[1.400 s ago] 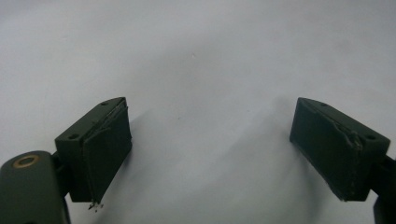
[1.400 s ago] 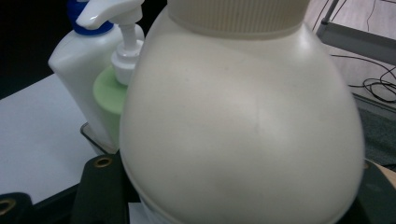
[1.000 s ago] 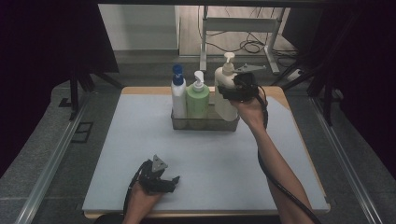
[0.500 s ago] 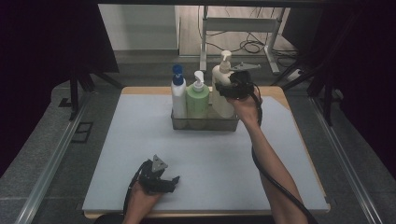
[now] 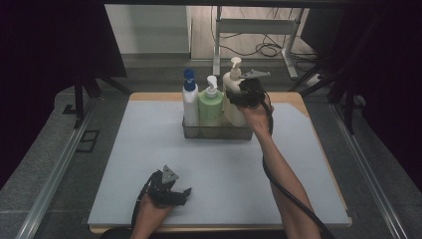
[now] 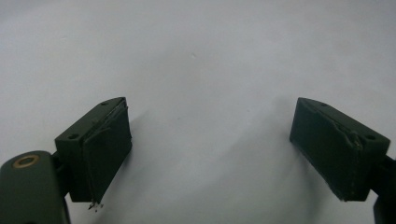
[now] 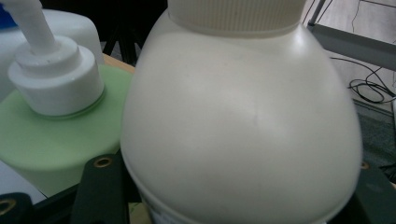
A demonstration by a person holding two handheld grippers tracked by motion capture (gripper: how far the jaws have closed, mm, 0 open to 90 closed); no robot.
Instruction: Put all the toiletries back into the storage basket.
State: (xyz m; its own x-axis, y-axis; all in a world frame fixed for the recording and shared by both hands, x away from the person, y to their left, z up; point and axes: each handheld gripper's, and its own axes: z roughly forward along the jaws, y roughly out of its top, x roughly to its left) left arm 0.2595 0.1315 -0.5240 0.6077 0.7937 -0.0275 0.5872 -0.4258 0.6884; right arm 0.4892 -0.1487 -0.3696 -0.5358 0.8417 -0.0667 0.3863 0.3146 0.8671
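Note:
A cream pump bottle (image 5: 232, 79) stands upright at the right end of a clear tray (image 5: 216, 133), beside a green pump bottle (image 5: 210, 104) and a white bottle with a blue cap (image 5: 189, 102). My right gripper (image 5: 240, 97) is shut on the cream bottle's upper body. In the right gripper view the cream bottle (image 7: 243, 116) sits between the jaws, with one finger (image 7: 100, 191) at its left flank and the green bottle (image 7: 46, 140) close beside it. Whether its base rests on the tray floor is hidden. My left gripper (image 5: 181, 193) lies low on the mat near the front edge, open, with nothing between its fingers (image 6: 100, 149).
A pale blue mat (image 5: 149, 149) covers the wooden table. Behind the table stand a metal frame (image 5: 259, 27) and loose cables on the floor. Dark curtains close both sides.
My right gripper has carried the cream bottle a little left and down, closer to the green bottle. The left gripper has stayed where it was.

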